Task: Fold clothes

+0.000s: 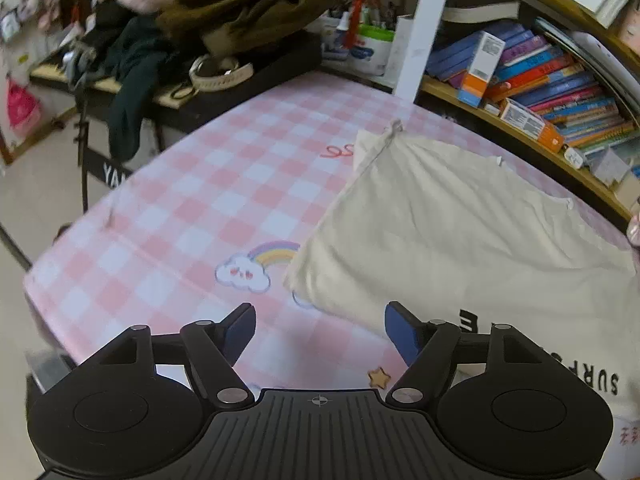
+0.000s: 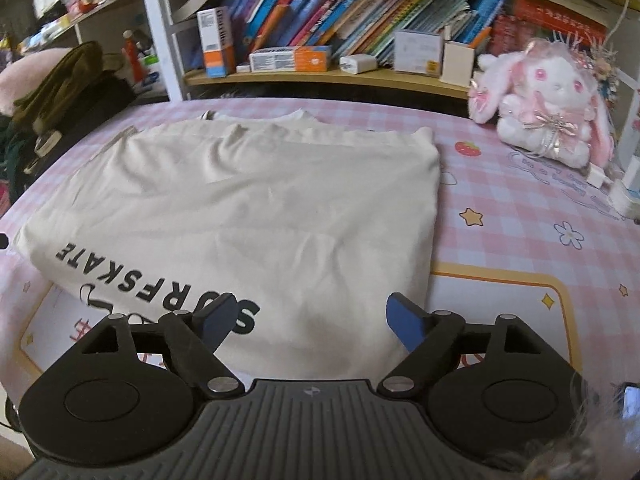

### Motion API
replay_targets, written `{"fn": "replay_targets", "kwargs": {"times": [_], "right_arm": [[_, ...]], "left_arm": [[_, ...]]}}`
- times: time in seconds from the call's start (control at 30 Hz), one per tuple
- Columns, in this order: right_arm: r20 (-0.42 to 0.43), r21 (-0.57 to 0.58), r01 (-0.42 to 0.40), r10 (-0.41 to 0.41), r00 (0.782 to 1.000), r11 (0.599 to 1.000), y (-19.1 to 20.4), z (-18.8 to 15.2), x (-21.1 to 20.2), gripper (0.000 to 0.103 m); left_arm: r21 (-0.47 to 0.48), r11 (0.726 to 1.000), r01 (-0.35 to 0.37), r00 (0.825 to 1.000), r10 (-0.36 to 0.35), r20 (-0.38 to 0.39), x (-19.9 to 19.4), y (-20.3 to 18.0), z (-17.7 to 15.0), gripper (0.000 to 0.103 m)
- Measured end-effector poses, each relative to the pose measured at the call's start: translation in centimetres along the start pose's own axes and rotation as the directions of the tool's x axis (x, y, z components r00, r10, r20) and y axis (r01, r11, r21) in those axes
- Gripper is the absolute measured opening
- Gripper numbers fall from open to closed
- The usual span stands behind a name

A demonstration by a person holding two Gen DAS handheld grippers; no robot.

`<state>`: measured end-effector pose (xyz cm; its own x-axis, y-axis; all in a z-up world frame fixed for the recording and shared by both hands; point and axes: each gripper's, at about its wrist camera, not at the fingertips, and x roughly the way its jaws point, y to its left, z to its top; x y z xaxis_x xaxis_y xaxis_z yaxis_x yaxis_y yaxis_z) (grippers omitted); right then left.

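A cream T-shirt (image 2: pixel 248 216) with black "SURFSKATE" lettering lies folded in half on the pink checked tablecloth (image 2: pixel 520 248). In the left wrist view the same cream T-shirt (image 1: pixel 472 240) fills the right side, its near left corner just ahead of the right finger. My left gripper (image 1: pixel 320 332) hangs open above the cloth at the shirt's near left edge, nothing between its blue pads. My right gripper (image 2: pixel 306 320) is open above the shirt's near edge, with the fabric lying flat below its fingers and not pinched.
A bookshelf (image 2: pixel 340 76) full of books runs along the table's far side. A white and pink plush rabbit (image 2: pixel 548 112) sits at the far right. A pile of dark and olive clothes (image 1: pixel 224 28) rests on a black stand at the far left, beyond the table edge.
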<state>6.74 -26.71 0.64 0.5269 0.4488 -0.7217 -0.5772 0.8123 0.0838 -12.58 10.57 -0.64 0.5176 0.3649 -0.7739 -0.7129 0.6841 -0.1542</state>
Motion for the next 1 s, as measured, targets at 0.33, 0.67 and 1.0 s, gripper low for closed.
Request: {"fn": "replay_targets", "kwargs": {"times": [0.33, 0.67, 1.0], "right_arm": [[-0.025, -0.054, -0.036, 0.035, 0.999, 0.998, 0.0, -1.3, 0.3, 0.083], [-0.024, -0.058, -0.03, 0.029, 0.999, 0.998, 0.0, -1.7, 0.1, 0.084], [-0.006, -0.044, 0.032, -0.033, 0.999, 0.999, 1.9, -0.9, -0.2, 0.084]], "left_arm": [[-0.336, 0.938, 0.084, 0.993, -0.105, -0.045, 0.6, 1.8, -1.7, 0.073], [-0.608, 0.769, 0.195, 0.972, -0.232, 0.018, 2.2, 4.6, -2.9, 0.069], [-0.673, 0.677, 0.298, 0.934, -0.354, 0.058, 5.6, 6.7, -0.8, 0.065]]}}
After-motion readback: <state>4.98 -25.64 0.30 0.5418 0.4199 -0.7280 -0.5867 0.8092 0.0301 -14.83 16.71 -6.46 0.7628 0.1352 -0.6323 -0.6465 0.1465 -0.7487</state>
